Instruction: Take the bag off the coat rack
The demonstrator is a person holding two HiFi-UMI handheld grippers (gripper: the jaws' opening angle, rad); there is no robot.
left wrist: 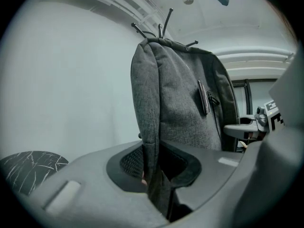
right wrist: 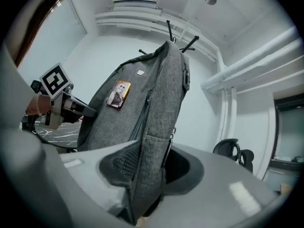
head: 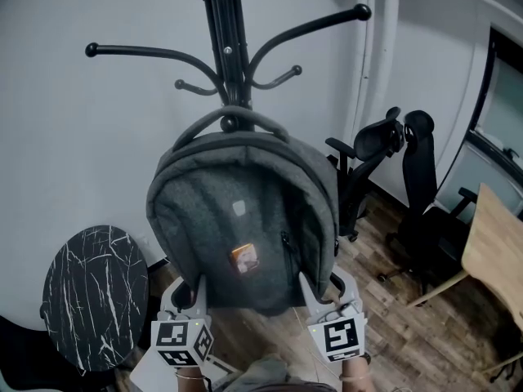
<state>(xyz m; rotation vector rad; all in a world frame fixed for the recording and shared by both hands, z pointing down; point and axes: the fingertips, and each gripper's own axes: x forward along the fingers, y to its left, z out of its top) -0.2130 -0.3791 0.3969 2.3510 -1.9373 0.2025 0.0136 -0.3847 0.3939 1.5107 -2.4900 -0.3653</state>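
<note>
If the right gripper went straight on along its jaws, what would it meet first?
The grey fabric backpack. The right gripper is shut on its lower edge, so going on would likely just push the bag up toward the black metal coat rack.

One bag (head: 245, 219), one coat rack (head: 229, 39), two hand-held grippers (head: 188, 294) (head: 327, 290), two office chairs (head: 364, 166) (head: 423, 211), one marble table (head: 94, 292), one wooden table (head: 494, 251).

Left: marbled round table (head: 94, 296); right: office chairs (head: 418, 170).
</note>
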